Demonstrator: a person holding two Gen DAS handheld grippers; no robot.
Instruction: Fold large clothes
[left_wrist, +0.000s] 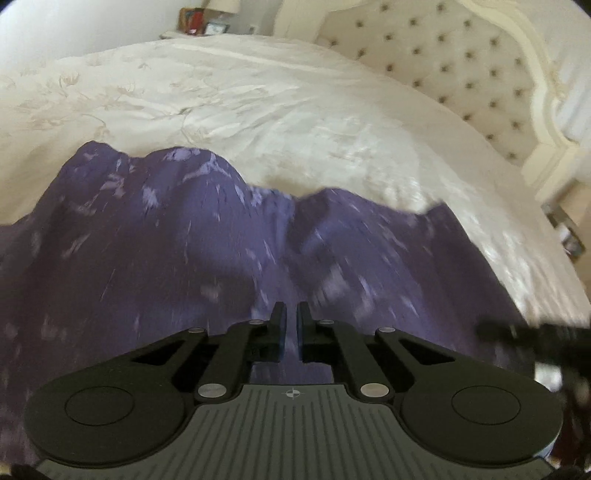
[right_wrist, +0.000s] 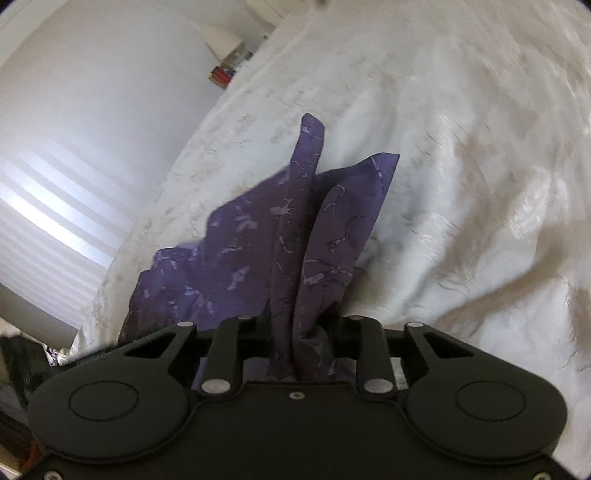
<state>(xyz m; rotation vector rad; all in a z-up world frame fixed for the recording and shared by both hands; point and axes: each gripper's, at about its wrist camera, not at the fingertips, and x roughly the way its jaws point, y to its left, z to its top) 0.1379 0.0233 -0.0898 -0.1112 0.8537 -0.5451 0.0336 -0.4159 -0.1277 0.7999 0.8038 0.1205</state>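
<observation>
A large purple garment with a pale pattern (left_wrist: 177, 236) lies spread over the near part of a white bed, its far edge rumpled into humps. My left gripper (left_wrist: 291, 314) hovers over it, jaws nearly together with a thin gap; whether cloth sits between them I cannot tell. My right gripper (right_wrist: 301, 328) is shut on a bunched fold of the purple garment (right_wrist: 314, 229), which stands up from the jaws and hides the fingertips. The right gripper's dark body (left_wrist: 532, 332) shows blurred at the right edge of the left wrist view.
The white embroidered bedspread (left_wrist: 258, 103) covers the whole bed. A tufted cream headboard (left_wrist: 461, 74) stands at the right. A bedside table with small items (left_wrist: 199, 22) is at the far side. A window with blinds (right_wrist: 48, 229) is at the left.
</observation>
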